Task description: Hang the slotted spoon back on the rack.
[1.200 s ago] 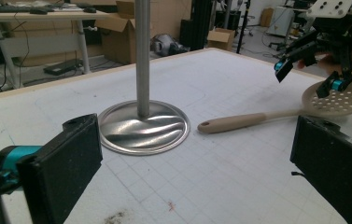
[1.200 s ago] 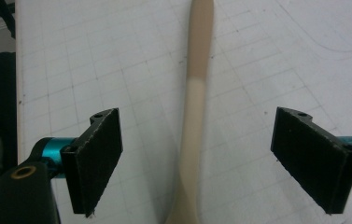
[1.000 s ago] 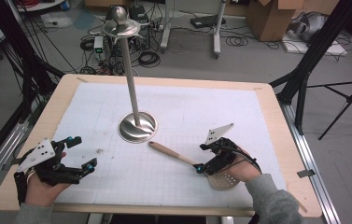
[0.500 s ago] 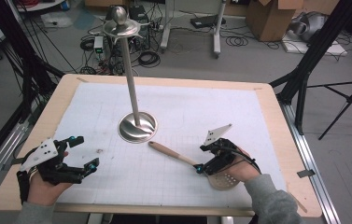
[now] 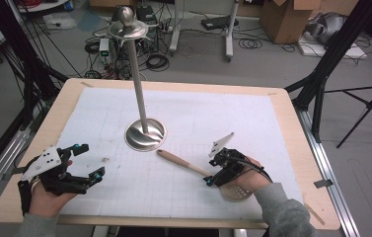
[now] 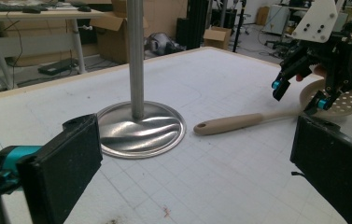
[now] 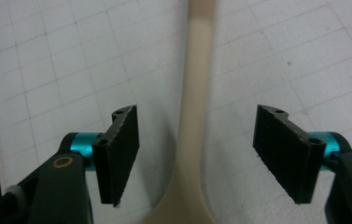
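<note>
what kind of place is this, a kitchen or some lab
Most likely a lab or workshop, not a kitchen: the table carries a white gridded mat, cables sprawl over the floor behind it, and cardboard boxes and black tripod legs stand around.

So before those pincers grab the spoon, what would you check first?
1. Handle between the right gripper's jaws: ok, the spoon handle runs up the middle.
2. Pads touching the handle: not ok, gaps on both sides, though the jaws have just been closing.
3. Spoon flat on the mat: ok.
4. Stand out of the way: ok, apart from the handle tip.
5. Left gripper out of the way: ok, open, far off on the mat.
</note>
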`<state>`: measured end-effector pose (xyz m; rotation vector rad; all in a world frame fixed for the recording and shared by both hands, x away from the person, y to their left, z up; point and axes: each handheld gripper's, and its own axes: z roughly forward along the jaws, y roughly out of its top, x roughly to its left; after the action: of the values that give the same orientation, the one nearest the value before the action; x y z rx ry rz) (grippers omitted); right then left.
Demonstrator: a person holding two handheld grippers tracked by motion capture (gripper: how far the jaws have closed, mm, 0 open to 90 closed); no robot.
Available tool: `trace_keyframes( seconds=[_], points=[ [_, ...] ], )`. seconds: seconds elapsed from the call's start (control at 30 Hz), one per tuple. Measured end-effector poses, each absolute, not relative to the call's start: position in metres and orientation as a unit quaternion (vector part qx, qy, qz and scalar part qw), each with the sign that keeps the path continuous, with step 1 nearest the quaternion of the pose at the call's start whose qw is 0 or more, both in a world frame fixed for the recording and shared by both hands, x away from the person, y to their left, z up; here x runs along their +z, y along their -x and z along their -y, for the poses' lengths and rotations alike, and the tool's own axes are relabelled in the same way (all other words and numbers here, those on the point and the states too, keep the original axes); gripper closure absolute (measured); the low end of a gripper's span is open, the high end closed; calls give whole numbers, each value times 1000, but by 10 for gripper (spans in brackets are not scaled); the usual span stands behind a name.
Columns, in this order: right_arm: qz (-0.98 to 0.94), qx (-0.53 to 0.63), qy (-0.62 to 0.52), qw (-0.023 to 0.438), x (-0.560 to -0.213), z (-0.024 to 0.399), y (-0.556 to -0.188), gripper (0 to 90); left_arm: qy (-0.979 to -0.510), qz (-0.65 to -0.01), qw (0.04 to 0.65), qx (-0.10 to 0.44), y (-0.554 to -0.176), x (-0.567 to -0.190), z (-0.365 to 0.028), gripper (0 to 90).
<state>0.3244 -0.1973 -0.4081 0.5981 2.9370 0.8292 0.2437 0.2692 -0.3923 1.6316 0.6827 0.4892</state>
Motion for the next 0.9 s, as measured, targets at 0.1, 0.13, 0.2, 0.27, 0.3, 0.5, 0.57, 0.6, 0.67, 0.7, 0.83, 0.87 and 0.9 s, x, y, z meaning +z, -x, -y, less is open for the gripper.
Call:
trace_keyframes(
  seconds=[0.1, 0.13, 0.2, 0.27, 0.3, 0.5, 0.57, 0.6, 0.67, 0.7, 0.83, 0.87, 0.9],
  points=[
    [-948, 253, -191, 21, -410, 195, -324, 365, -706, -297, 607, 212, -244, -393, -270, 25],
    [-950, 247, -191, 24, -410, 194, -324, 383, -707, -297, 606, 212, -244, -393, -270, 25],
    [-952, 240, -189, 25, -411, 193, -323, 420, -707, -297, 607, 212, -244, -393, -270, 25],
    [-953, 233, -192, 24, -412, 191, -322, 459, -707, -296, 607, 212, -244, -393, -270, 25],
    [-954, 229, -192, 24, -412, 191, -322, 474, -707, -297, 606, 212, -244, -393, -270, 25],
    [-960, 210, -184, 36, -414, 188, -320, 624, -705, -298, 608, 212, -244, -393, -270, 25],
    [-960, 210, -183, 37, -414, 188, -320, 635, -705, -298, 608, 212, -244, -393, -270, 25],
    [-960, 210, -183, 38, -414, 189, -320, 648, -705, -299, 607, 212, -244, -393, -270, 25],
    [-960, 209, -182, 42, -414, 188, -319, 677, -706, -298, 607, 212, -244, -393, -270, 25],
    [-960, 210, -181, 44, -414, 187, -319, 696, -707, -297, 606, 212, -244, -393, -270, 25],
    [-959, 216, -180, 45, -414, 187, -317, 737, -707, -297, 606, 212, -244, -393, -270, 25],
    [-957, 221, -182, 44, -415, 188, -317, 742, -706, -298, 606, 212, -244, -393, -269, 25],
    [-957, 220, -185, 43, -415, 188, -317, 745, -707, -298, 605, 212, -244, -393, -269, 25]
  ],
)
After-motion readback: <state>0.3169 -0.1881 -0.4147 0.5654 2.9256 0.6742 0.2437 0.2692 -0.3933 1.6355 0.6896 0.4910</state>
